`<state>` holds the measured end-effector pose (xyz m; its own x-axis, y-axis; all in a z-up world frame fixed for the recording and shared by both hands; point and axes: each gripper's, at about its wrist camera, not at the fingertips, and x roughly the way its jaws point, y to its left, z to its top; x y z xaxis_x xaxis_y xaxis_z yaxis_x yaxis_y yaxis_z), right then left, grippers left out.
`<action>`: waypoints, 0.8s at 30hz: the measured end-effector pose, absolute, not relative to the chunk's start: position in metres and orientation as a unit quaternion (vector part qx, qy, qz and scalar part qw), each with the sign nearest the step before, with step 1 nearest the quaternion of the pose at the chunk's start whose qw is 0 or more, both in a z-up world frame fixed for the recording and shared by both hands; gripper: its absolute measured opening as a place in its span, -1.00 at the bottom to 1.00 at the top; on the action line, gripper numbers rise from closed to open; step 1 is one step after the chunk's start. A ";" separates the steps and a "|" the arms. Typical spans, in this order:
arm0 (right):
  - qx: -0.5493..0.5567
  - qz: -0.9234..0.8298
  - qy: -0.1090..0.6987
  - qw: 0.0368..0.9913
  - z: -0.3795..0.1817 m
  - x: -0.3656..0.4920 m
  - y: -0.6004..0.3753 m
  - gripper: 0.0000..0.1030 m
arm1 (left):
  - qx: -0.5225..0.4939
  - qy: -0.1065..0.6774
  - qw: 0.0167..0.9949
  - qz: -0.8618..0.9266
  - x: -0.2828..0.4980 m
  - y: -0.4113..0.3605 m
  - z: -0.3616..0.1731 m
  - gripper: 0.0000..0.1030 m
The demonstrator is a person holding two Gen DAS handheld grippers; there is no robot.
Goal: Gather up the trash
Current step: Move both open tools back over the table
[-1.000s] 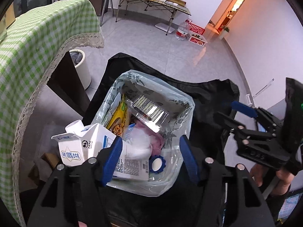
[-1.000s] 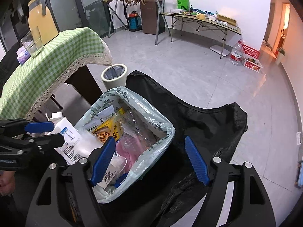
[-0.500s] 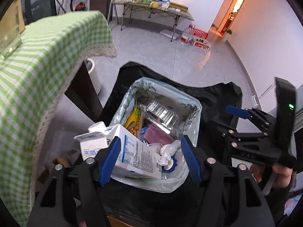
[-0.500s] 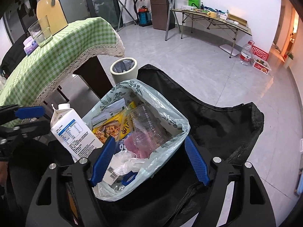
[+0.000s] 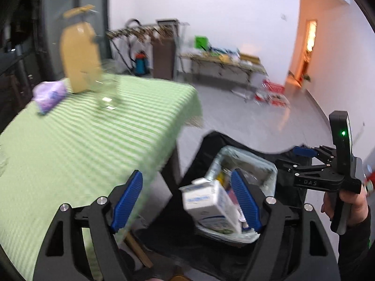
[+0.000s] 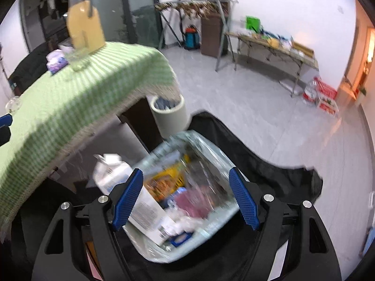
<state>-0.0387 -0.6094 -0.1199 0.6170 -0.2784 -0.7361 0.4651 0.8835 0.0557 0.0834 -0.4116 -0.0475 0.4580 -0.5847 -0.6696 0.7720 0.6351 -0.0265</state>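
The left gripper (image 5: 187, 199) has been raised off the carton (image 5: 208, 205), its jaws just widened and empty. The right gripper (image 6: 185, 197) is held open. The bag (image 6: 211, 229) contents are blurred.

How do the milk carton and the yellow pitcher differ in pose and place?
The milk carton lies tilted in the trash bag among other rubbish; the yellow pitcher stands upright on the green checked tablecloth. The carton is white with blue print; the pitcher is plain yellow with a lid. Neither is in a gripper.
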 end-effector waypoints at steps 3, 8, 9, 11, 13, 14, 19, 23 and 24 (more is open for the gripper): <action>0.101 -0.191 0.362 0.907 -0.097 -0.025 -0.586 0.41 | 0.125 0.317 0.858 -0.384 0.089 -0.381 -0.029 0.46; 0.068 -0.158 0.331 0.928 -0.063 -0.003 -0.546 0.41 | 0.078 0.293 0.886 -0.350 0.102 -0.325 0.001 0.47; 0.062 -0.151 0.323 0.932 -0.056 0.002 -0.536 0.41 | 0.067 0.287 0.891 -0.345 0.103 -0.314 0.007 0.47; 0.060 -0.140 0.302 0.941 -0.043 0.011 -0.518 0.41 | 0.051 0.275 0.897 -0.341 0.104 -0.297 0.016 0.48; 0.064 -0.128 0.288 0.947 -0.035 0.019 -0.504 0.41 | 0.041 0.257 0.904 -0.338 0.103 -0.278 0.022 0.61; 0.066 -0.117 0.282 0.950 -0.030 0.026 -0.494 0.41 | 0.041 0.247 0.909 -0.335 0.102 -0.269 0.024 0.65; 0.053 -0.085 0.263 0.960 -0.011 0.048 -0.452 0.46 | 0.030 0.230 0.919 -0.320 0.104 -0.231 0.029 0.68; 0.045 -0.053 0.251 0.966 0.000 0.063 -0.422 0.48 | 0.034 0.221 0.929 -0.295 0.115 -0.203 0.034 0.78; 0.040 -0.044 0.249 0.967 0.003 0.069 -0.413 0.48 | 0.039 0.220 0.932 -0.286 0.119 -0.193 0.035 0.78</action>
